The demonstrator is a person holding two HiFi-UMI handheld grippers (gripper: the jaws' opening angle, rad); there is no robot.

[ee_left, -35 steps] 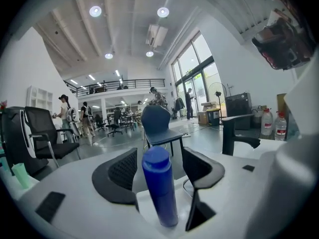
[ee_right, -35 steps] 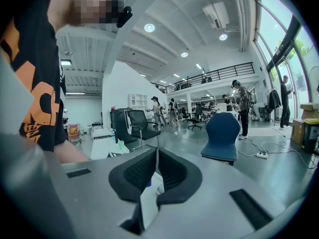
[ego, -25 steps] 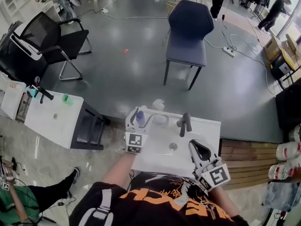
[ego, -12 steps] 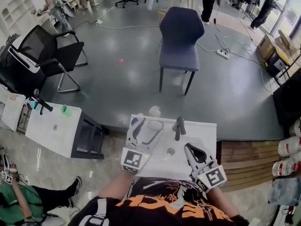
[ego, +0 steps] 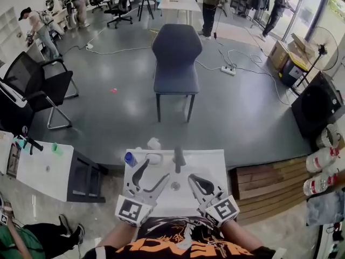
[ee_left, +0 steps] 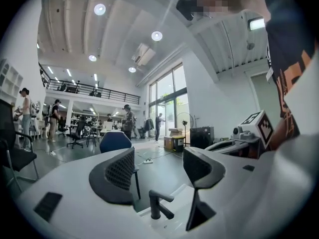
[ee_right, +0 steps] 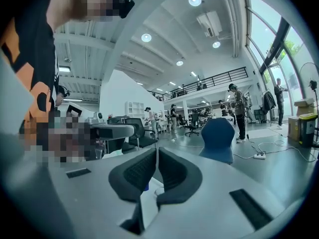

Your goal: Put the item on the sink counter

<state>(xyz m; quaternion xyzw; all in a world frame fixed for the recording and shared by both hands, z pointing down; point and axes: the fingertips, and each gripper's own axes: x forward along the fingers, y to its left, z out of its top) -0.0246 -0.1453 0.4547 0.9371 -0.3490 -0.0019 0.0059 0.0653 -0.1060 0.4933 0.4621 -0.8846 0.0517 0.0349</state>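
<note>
A small blue-topped item (ego: 130,158) stands on the far left corner of the white sink counter (ego: 215,169). My left gripper (ego: 153,176) hovers over the basin near the front, open and empty, a short way back from the item. In the left gripper view the gripper (ee_left: 158,158) frames the dark faucet (ee_left: 160,205) between its spread jaws. My right gripper (ego: 194,179) is over the basin's right side with its jaws shut on nothing (ee_right: 157,156). A bit of blue (ee_right: 144,187) shows below its jaws.
The dark faucet (ego: 178,159) rises at the basin's back, with the drain (ego: 175,186) below it. White objects (ego: 154,143) sit at the counter's back edge. A blue chair (ego: 176,58) stands beyond, a second white counter (ego: 38,171) at left, wooden slats (ego: 264,188) at right.
The left gripper let go of the blue-topped item at the counter's back left and drew back toward me, open. The right gripper stayed shut. The head camera tilted up.
</note>
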